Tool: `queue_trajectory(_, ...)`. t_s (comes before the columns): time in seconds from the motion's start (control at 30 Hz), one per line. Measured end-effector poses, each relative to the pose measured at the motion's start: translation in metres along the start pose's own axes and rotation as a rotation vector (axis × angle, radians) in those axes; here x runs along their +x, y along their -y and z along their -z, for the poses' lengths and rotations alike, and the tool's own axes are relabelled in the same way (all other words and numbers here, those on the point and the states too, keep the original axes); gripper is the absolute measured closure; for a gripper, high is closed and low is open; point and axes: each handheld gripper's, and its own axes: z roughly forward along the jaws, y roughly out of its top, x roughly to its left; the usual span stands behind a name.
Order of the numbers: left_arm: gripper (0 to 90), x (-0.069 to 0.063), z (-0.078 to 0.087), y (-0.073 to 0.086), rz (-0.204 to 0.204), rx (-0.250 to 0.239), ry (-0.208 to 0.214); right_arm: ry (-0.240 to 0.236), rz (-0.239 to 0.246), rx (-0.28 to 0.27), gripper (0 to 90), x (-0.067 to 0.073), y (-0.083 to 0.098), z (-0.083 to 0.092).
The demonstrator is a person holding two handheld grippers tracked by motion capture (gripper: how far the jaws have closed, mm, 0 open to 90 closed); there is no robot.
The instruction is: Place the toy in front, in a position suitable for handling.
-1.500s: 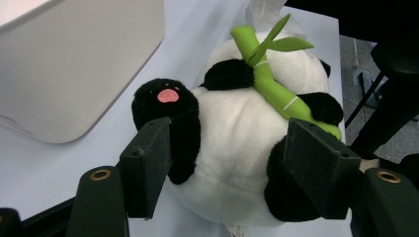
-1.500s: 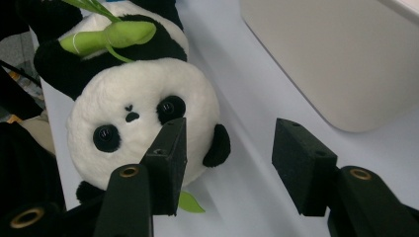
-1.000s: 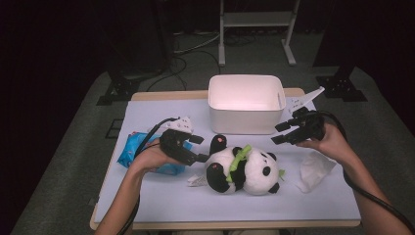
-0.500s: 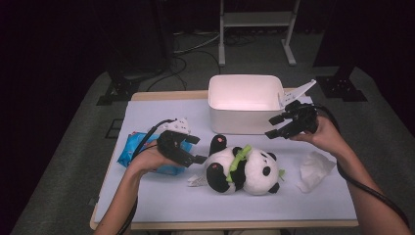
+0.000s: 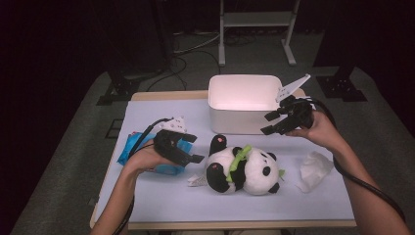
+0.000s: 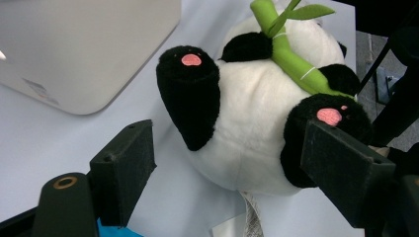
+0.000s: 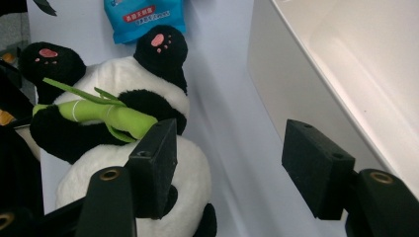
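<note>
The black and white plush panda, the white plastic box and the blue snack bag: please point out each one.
black and white plush panda (image 5: pixel 249 169), high view, on its white belly.
white plastic box (image 5: pixel 238 120), high view, on its front wall.
blue snack bag (image 7: pixel 143 15), right gripper view, on its printed front.

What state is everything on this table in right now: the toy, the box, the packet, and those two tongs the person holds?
Panda toy: lying on its back, bamboo on its chest, untouched.
White box: upright, open-topped, nothing visible inside.
Blue packet: flat on the table, partly under the left hand.
Crumpled tissue: loose on the table.
Left tongs: open, jaws just widened, aimed at the panda's feet, nothing gripped.
Right tongs: open, jaws just widened, empty, beside the box.
</note>
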Motion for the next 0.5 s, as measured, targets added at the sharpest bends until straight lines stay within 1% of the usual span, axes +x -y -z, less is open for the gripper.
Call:
queue_trajectory(0.1, 19.8, 0.000, 0.001, 0.001, 0.003, -0.003, -0.003, 0.006, 0.009, 0.008, 36.8, 0.000, -0.004, 0.001)
queue_trajectory(0.2, 19.1, 0.000, 0.002, 0.002, -0.002, 0.006, -0.004, 0.009, 0.012, 0.005, 36.6, -0.001, -0.008, 0.001)
queue_trajectory(0.27, 19.2, 0.001, 0.002, 0.002, 0.004, -0.001, -0.002, 0.013, 0.017, 0.005, 36.6, -0.001, -0.010, 0.000)
queue_trajectory(0.5, 19.2, 0.001, 0.005, 0.000, 0.001, -0.006, -0.007, 0.013, 0.023, 0.010, 36.6, -0.002, -0.016, 0.001)
